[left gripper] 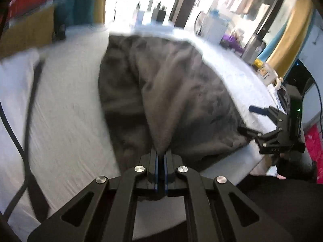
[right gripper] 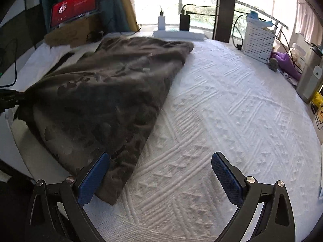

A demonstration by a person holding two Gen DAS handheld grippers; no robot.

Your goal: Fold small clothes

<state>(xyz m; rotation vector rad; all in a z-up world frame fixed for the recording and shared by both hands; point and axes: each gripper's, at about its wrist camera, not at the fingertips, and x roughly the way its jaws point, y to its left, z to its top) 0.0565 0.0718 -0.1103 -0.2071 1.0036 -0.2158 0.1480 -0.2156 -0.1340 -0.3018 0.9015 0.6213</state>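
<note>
Fabric is pinched between the closed jaws of the left tool (left gripper: pixel 161 157): it holds the near edge of a dark grey garment (left gripper: pixel 161 84), and the cloth rises from the bed toward the pads in a tight ridge. The right tool (right gripper: pixel 160 173) stands wide and holds nothing; its left pad (right gripper: pixel 94 179) lies just over the near corner of the same garment, and its right pad is above bare cover. In the left wrist view the right tool (left gripper: pixel 260 121) shows at the right side of the garment, with its jaws apart.

The garment lies spread on the white textured bed cover (right gripper: pixel 232 111), toward the left half of the bed, with faint darker shapes printed on it. A white perforated basket (right gripper: pixel 258 40) and a white bottle (right gripper: pixel 161 21) stand at the far edge, well apart from the cloth.

The step in hand seems to be taking the near edge with both tools before the fold. To do it well, the right tool should close on the near corner only, catching every layer there, not the bed cover under it. Then both tools should lift together and at the same height, so that the edge stays straight. If one side is pulled alone, the soft cloth may bunch or slide.
</note>
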